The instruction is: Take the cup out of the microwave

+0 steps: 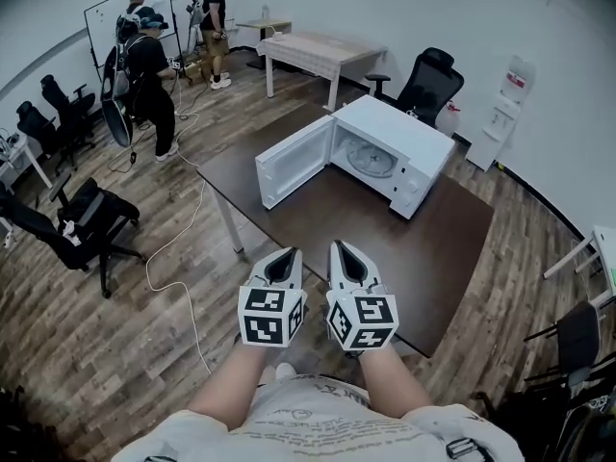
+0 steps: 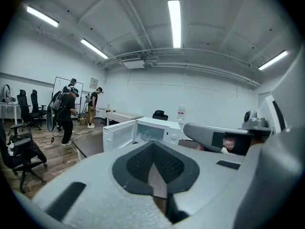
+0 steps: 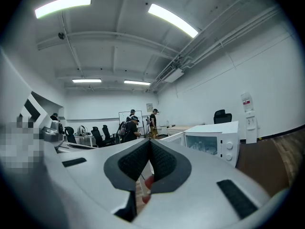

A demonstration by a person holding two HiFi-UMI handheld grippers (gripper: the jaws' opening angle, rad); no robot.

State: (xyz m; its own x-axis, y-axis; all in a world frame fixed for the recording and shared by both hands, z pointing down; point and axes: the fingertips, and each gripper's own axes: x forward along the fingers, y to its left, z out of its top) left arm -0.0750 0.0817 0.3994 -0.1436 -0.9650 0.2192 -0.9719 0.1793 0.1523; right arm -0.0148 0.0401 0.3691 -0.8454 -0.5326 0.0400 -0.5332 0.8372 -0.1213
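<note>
A white microwave stands on the dark brown table, with its door swung wide to the left. Inside I see the round glass turntable; I cannot make out a cup from the head view. My left gripper and right gripper hover side by side over the table's near edge, well short of the microwave. Both are shut with nothing between the jaws. The left gripper view shows its closed jaws pointing at the microwave. In the right gripper view, the microwave sits right of the closed jaws.
Two people stand by a whiteboard at the back left. Black office chairs and a white cable are on the wooden floor to the left. A second table, another chair and a water dispenser stand beyond the microwave.
</note>
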